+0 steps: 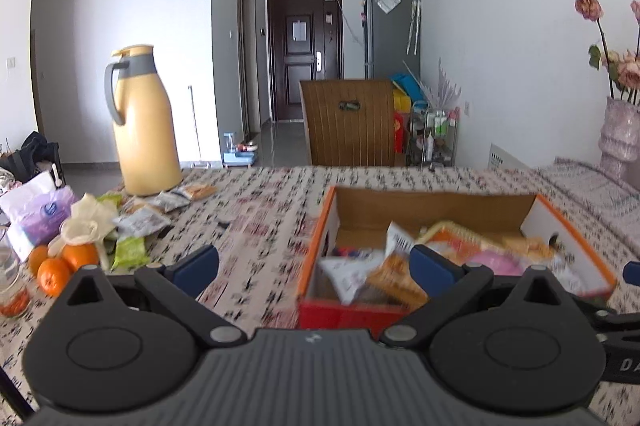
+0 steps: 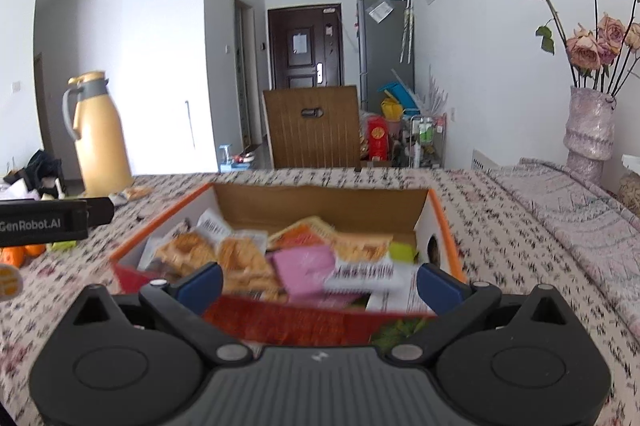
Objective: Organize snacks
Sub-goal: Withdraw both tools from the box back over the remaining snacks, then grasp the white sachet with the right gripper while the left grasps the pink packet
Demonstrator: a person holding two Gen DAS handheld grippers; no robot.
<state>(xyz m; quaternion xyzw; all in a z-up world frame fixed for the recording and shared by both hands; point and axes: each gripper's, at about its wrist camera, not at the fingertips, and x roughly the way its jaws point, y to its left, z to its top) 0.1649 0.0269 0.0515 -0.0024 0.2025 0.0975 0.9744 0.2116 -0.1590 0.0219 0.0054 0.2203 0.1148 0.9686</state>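
Observation:
An open orange and red cardboard box (image 1: 320, 226) (image 2: 444, 222) sits on the floral tablecloth and holds several snack packets, among them a pink packet (image 2: 306, 268) and cracker packs (image 2: 240, 260). My left gripper (image 1: 314, 268) is open and empty, just left of and before the box. My right gripper (image 2: 320, 284) is open and empty, above the box's near red wall. Loose snack packets (image 1: 140, 222) lie on the cloth at the left, near the jug.
A yellow thermos jug (image 1: 146, 122) stands at the far left of the table. Oranges (image 1: 60, 266), a tissue pack (image 1: 36, 218) and a glass jar (image 1: 10, 286) lie at the left edge. A vase of dried roses (image 2: 590, 130) stands at the right. A wooden chair (image 1: 350, 120) is behind the table.

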